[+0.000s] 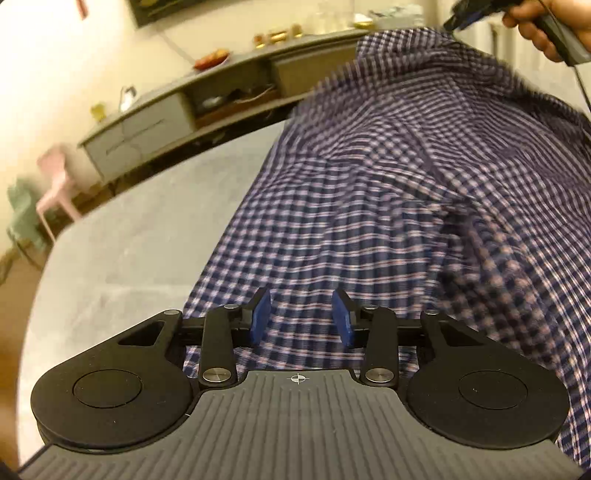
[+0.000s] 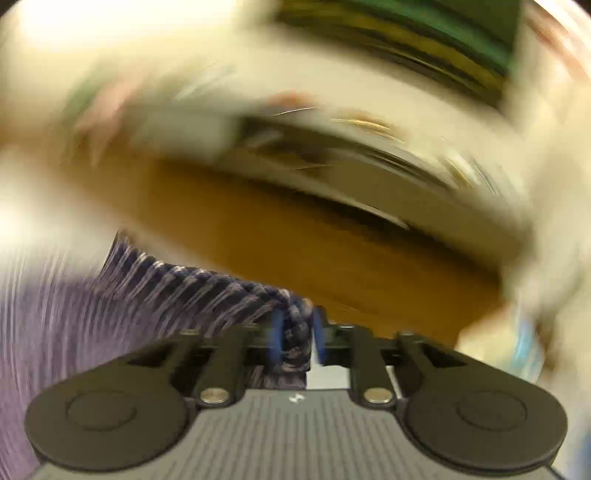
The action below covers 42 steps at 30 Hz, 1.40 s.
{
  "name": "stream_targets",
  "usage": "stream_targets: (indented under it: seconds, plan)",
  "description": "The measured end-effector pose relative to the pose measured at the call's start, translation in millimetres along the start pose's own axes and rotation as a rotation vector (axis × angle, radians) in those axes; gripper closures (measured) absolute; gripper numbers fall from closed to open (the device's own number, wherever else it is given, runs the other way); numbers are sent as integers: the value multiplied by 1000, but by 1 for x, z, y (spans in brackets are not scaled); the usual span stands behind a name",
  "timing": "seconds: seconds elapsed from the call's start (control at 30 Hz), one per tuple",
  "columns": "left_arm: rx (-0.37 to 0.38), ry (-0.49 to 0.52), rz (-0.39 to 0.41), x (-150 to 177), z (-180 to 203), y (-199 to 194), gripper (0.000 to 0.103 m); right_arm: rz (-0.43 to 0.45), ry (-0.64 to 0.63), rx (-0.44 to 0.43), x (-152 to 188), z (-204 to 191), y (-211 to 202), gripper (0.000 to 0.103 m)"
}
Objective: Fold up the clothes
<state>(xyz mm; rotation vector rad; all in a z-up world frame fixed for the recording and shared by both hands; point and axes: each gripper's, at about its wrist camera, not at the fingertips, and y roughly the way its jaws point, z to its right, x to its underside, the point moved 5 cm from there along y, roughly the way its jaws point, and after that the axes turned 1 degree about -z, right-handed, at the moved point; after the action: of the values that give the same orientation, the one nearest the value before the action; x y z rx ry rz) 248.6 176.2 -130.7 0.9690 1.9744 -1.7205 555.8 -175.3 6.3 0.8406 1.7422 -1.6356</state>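
Blue-padded and black-framed, the left gripper hangs with its fingers spread wide above a checked shirt, nothing between the pads. Woven in navy, white and thin red lines, the shirt rises in a soft, creased dome over a pale grey, faintly textured table, covering the table's right part. Left of the shirt stand a pink chair and a long grey sideboard carrying small gold and orange items. At the shirt's upper right, a hand holds the other tool above the cloth; only the left wrist view shows this, along with the room in sharp detail. Heavy motion blur smears the right wrist view into streaks of cream, brown and green. It alone shows the right gripper closed tight on a bunched fold of the shirt, the fabric trailing away to the left of the pads as a lilac blur.
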Motion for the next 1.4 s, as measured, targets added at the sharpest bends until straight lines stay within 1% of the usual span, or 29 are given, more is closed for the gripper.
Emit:
stream_targets:
  seconds: [0.03, 0.1, 0.13, 0.17, 0.2, 0.23, 0.33, 0.4, 0.47, 0.53, 0.57, 0.6, 0.63, 0.67, 0.7, 0.73, 0.8, 0.87, 0.93, 1.0, 1.07, 1.1, 1.13, 1.23, 1.27, 1.3, 1.33, 1.37, 1.4]
  plan:
    - [2, -4, -9, 1, -4, 3, 75, -29, 129, -16, -5, 18, 4, 49]
    - [-3, 11, -19, 5, -7, 6, 74, -115, 283, -72, 5, 43, -1, 51]
    - [-3, 18, -22, 7, -8, 7, 73, -129, 272, -90, 15, 49, -11, 51]
    - [5, 18, -24, 7, -10, 7, 73, -139, 249, -106, 26, 54, -22, 50]
    - [11, 19, -25, 8, -12, 6, 73, -148, 191, -112, 44, 59, -38, 47]
    - [16, 22, -26, 9, -14, 6, 73, -164, 122, -111, 68, 64, -57, 41]
    - [21, 24, -35, 11, -21, 6, 69, -212, -82, -99, 144, 81, -116, 32]
    - [-3, 32, -42, 14, -28, 6, 69, -245, -182, -63, 193, 88, -153, 28]
    - [-74, 52, -52, 17, -40, 5, 68, -289, -266, -17, 239, 96, -184, 28]
    - [-194, 67, -71, 24, -55, 7, 68, -320, -310, -4, 271, 100, -197, 28]
    - [-250, 70, -81, 28, -64, 8, 68, -322, -301, 2, 280, 102, -200, 28]
    - [-284, 67, -87, 31, -70, 8, 68, -310, -268, -17, 284, 103, -200, 34]
    - [-317, 63, -93, 34, -76, 9, 68, -296, -232, -39, 286, 104, -199, 54]
    - [-345, 60, -102, 37, -81, 9, 68, -294, -207, -80, 286, 104, -199, 68]
    - [-368, 57, -114, 39, -85, 9, 68, -294, -221, -79, 283, 101, -196, 94]
    - [-395, 63, -125, 42, -88, 9, 68, -294, -241, -72, 281, 97, -193, 101]
    - [-441, 96, -136, 48, -92, 6, 69, -279, -332, 13, 272, 97, -180, 101]
    - [-491, 139, -153, 54, -95, 7, 73, -232, -395, 139, 245, 107, -163, 101]
    - [-552, 183, -183, 61, -101, 12, 79, -175, -399, 265, 209, 128, -148, 101]
    - [-627, 213, -217, 68, -112, 20, 79, -110, -428, 457, 174, 153, -131, 100]
    - [-692, 232, -246, 75, -122, 25, 79, -49, -474, 698, 151, 178, -110, 86]
    - [-707, 230, -255, 78, -127, 23, 79, -56, -456, 757, 147, 189, -100, 61]
    - [-715, 222, -263, 80, -131, 20, 80, -68, -431, 807, 144, 199, -90, 55]
    - [-705, 214, -209, 68, -126, -6, 79, -32, -210, 700, 153, 207, -89, 55]
    - [-701, 213, -179, 62, -121, -16, 79, -54, -163, 662, 156, 206, -88, 55]
    - [-698, 210, -141, 54, -115, -26, 79, -53, -141, 612, 155, 198, -86, 55]
    - [-683, 198, -101, 46, -107, -37, 79, -26, -158, 554, 151, 186, -87, 55]
    - [-638, 167, -57, 36, -96, -48, 79, -1, -201, 497, 148, 173, -88, 55]
    - [-548, 126, -22, 28, -83, -56, 79, 27, -245, 433, 146, 154, -89, 52]
